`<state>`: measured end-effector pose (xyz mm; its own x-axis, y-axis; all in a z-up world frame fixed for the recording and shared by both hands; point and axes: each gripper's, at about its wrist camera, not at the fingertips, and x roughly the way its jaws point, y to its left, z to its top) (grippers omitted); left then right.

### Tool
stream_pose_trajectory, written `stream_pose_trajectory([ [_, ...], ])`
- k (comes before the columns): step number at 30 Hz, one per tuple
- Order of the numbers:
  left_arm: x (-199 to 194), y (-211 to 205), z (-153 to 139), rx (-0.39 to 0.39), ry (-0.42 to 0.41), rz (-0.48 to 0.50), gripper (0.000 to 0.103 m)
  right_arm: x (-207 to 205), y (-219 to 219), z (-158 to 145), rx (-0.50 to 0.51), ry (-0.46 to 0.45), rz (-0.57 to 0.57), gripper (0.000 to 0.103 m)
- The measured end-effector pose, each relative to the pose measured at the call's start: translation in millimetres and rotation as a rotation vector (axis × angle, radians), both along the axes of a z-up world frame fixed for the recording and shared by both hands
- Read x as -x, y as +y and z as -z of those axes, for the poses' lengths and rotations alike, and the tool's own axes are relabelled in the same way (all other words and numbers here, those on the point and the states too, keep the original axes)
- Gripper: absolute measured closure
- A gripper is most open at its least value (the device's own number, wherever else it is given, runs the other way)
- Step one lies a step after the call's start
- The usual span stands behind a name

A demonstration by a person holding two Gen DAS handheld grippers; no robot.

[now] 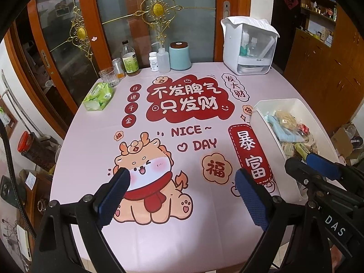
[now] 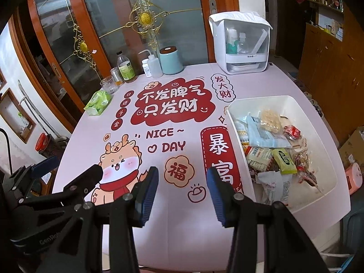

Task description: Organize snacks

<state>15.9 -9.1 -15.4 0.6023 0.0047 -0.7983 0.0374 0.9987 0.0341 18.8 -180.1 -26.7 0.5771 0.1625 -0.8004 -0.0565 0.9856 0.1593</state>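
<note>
A white plastic bin (image 2: 234, 122) sits on the right side of the table and holds several wrapped snacks (image 2: 270, 145), among them a green packet (image 2: 284, 160) and a pale noodle cake (image 2: 269, 118). The left wrist view shows the same bin (image 1: 266, 136) at its right edge. My left gripper (image 1: 182, 174) hovers wide open over the cartoon dragon print, with nothing between its fingers. My right gripper (image 2: 183, 170) hangs beside the bin's left wall, jaws narrowly apart and empty. Each gripper also shows in the other's view: the right gripper (image 1: 304, 162) and the left gripper (image 2: 75, 166).
A printed pink tablecloth (image 1: 186, 245) covers the table. Along the far edge stand a green tissue pack (image 1: 98, 96), a glass (image 1: 109, 76), bottles (image 1: 130, 59), a teal canister (image 1: 180, 55) and a white storage box (image 1: 249, 47). Glass doors rise behind; wooden cabinets stand at right.
</note>
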Motion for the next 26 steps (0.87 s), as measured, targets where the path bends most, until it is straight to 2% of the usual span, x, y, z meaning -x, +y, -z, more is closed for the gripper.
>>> stream_pose_trajectory([
  [26,-4,-5,11,0.007,0.015,-0.011,0.01,-8,0,3,-0.002,0.008,-0.003,0.058],
])
